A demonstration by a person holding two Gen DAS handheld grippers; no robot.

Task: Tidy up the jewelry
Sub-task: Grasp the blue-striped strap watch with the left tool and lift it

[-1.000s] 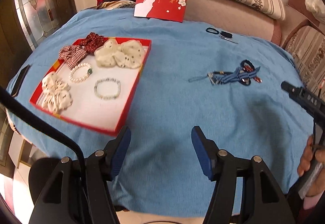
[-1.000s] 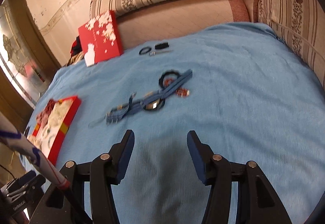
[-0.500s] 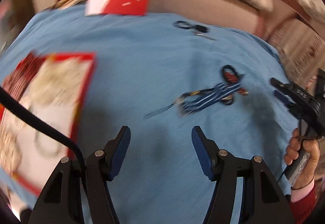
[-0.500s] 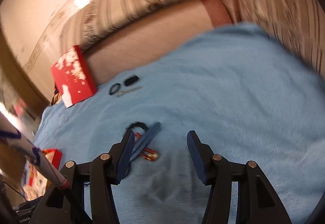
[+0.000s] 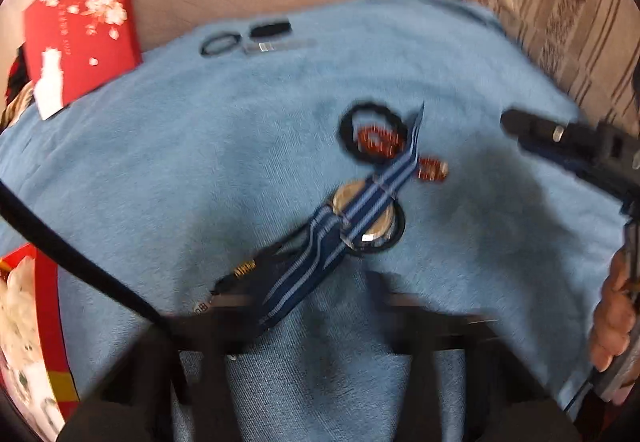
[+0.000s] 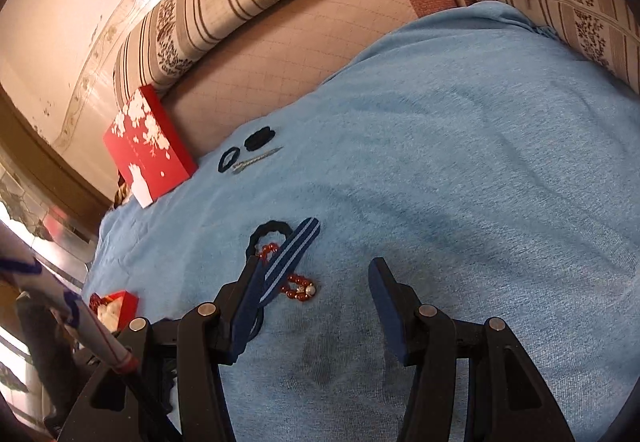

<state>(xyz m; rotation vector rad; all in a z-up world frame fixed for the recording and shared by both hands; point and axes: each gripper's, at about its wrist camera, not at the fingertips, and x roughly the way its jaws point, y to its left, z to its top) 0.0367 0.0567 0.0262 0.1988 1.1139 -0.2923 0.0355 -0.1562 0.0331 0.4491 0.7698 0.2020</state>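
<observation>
Striped strap (image 5: 352, 226): navy woven band with pale lines, lying diagonally across a round metal-rimmed piece, just ahead of the left gripper (image 5: 316, 326)
Left gripper: blurred, clenched – nothing visibly grasped
Right gripper (image 6: 316, 306): released, over fuzzy blue cloth (image 6: 480, 161)
Red beads (image 6: 298, 288): glossy string beside the strap – sharp only in the right view

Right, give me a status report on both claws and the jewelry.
Left claw shut, blurred, at near end of the striped strap; grip unconfirmed. Right claw open, empty, by the red bead bracelet. Strap lies across black hair tie.
</observation>
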